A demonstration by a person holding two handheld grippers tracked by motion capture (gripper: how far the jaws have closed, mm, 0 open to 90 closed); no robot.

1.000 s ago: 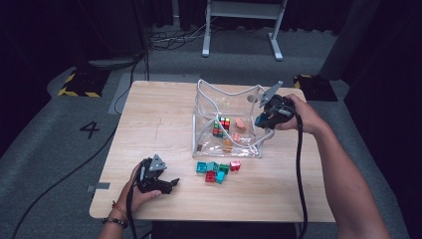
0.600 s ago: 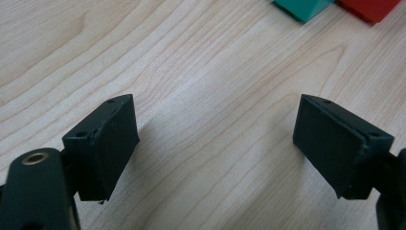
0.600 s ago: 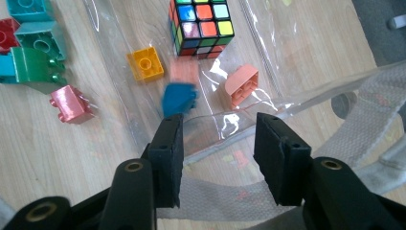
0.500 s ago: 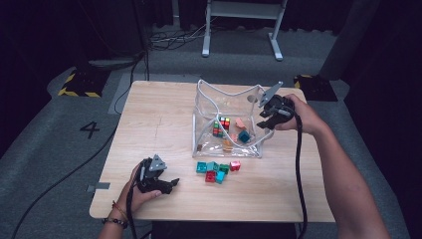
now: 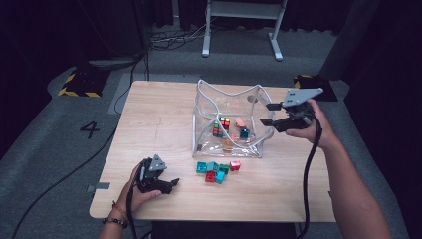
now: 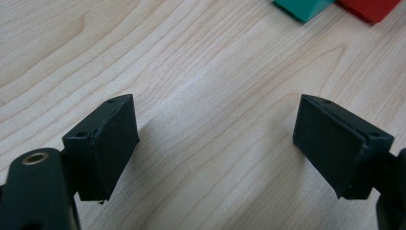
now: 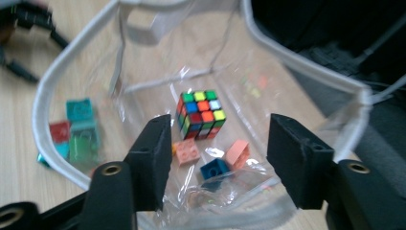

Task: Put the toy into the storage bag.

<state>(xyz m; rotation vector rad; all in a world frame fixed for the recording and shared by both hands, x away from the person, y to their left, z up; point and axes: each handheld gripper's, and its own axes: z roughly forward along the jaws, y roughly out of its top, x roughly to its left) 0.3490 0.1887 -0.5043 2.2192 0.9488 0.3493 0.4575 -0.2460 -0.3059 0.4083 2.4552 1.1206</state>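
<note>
A clear plastic bag [image 5: 204, 102] with white trim stands open at the table's middle. Inside lie a colourful puzzle cube [image 5: 221, 126], a pink brick [image 5: 240, 122], a blue brick [image 5: 244, 133] and an orange one [image 5: 227, 144]. My right gripper [image 5: 267, 114] hovers at the bag's right rim, open, its jaws having just been opening with nothing between them. In the right gripper view the gripper [image 7: 220, 136] frames the cube [image 7: 201, 114], pink bricks [image 7: 186, 152] and the blue brick [image 7: 214, 168] below. My left gripper [image 5: 171, 185] rests open at the front left, over bare wood [image 6: 215, 124].
A loose cluster of teal, red and green bricks [image 5: 217, 171] lies on the wooden table [image 5: 159, 114] just in front of the bag. A teal brick [image 6: 301, 5] and a red one [image 6: 368, 5] edge the left gripper view. Cables trail from both grippers.
My right gripper has drawn back to the right and upward from the bag's inside, and its jaws stand wider apart. The left gripper has stayed put.
</note>
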